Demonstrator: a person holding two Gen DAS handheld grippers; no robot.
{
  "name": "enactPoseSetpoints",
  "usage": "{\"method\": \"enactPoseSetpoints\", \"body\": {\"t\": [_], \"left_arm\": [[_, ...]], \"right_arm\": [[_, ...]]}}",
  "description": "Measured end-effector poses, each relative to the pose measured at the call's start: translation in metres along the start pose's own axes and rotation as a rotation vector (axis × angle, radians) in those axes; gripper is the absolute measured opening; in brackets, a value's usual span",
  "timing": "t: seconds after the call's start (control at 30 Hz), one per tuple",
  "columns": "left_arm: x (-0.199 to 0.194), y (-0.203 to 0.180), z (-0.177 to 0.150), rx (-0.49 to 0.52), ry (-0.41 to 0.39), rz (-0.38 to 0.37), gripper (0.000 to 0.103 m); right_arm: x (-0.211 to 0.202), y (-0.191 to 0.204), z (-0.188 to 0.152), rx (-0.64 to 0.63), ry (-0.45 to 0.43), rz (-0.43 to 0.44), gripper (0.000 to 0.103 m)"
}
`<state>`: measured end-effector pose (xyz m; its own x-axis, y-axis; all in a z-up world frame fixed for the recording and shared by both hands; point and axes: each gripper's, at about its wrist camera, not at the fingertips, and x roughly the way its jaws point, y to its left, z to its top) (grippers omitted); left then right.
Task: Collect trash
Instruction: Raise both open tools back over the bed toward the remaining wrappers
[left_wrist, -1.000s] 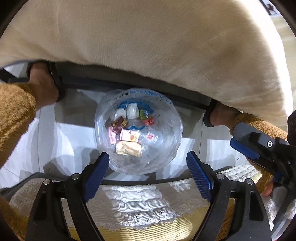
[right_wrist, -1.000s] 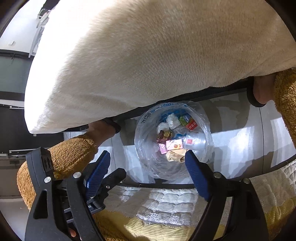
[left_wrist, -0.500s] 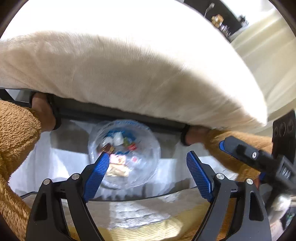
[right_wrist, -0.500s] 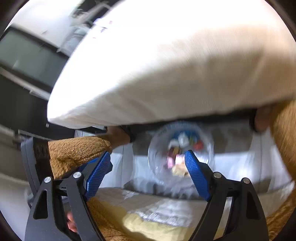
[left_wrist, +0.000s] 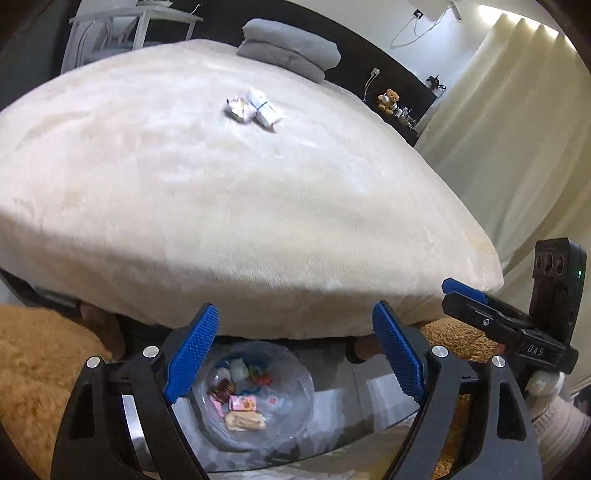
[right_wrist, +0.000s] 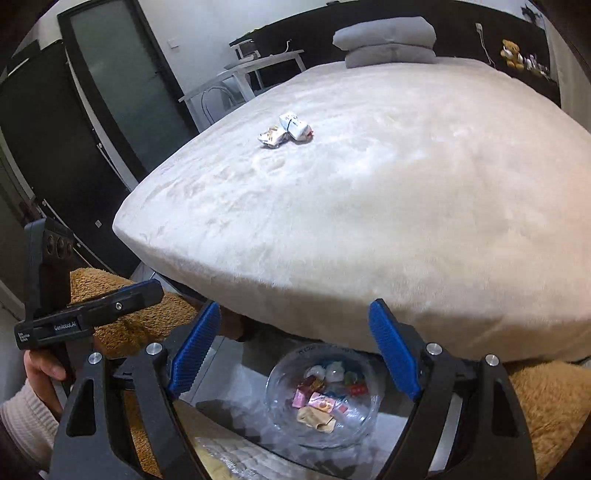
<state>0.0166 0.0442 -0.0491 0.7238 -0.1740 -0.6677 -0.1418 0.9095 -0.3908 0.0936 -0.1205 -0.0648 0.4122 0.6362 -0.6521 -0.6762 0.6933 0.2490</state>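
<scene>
- Cream plush bed (left_wrist: 258, 206) now fills both views, where a second ago only its underside showed above the bag.
- Two crumpled wrappers (left_wrist: 253, 107) newly in sight mid-bed, touching, well apart from both tongs.
- Left tongs (left_wrist: 293, 354) and right tongs (right_wrist: 293, 354): released, empty.
- Clear trash bag (right_wrist: 321, 402) below the bed edge, already holding wrappers.
- Likely next: reaching across for the pair.

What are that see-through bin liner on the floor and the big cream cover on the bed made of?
The bin liner looks like thin clear plastic film: glossy, crinkled, the wrappers inside show through it. The bed cover seems a soft plush or fleece fabric: matte, with short nap that holds brush marks.
</scene>
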Motion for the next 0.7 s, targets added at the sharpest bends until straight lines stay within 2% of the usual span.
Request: {"method": "enactPoseSetpoints", "body": {"t": [0.13,0.33,0.7], "left_arm": [[-0.008,0.004,0.029,0.066,-0.055,0.018,0.084],[-0.008,0.009,0.072,0.171,-0.126,0.074,0.084],[0.016,0.043,0.135,0.179,-0.141,0.131,0.084]], "right_arm": [[0.006,-0.006,0.032,-0.055,-0.018,-0.025,0.082],[0.031,-0.024,0.081,-0.013,-0.017,0.0,0.082],[0.095,-0.026,0.145,-0.013,-0.006,0.013,0.082]]}}
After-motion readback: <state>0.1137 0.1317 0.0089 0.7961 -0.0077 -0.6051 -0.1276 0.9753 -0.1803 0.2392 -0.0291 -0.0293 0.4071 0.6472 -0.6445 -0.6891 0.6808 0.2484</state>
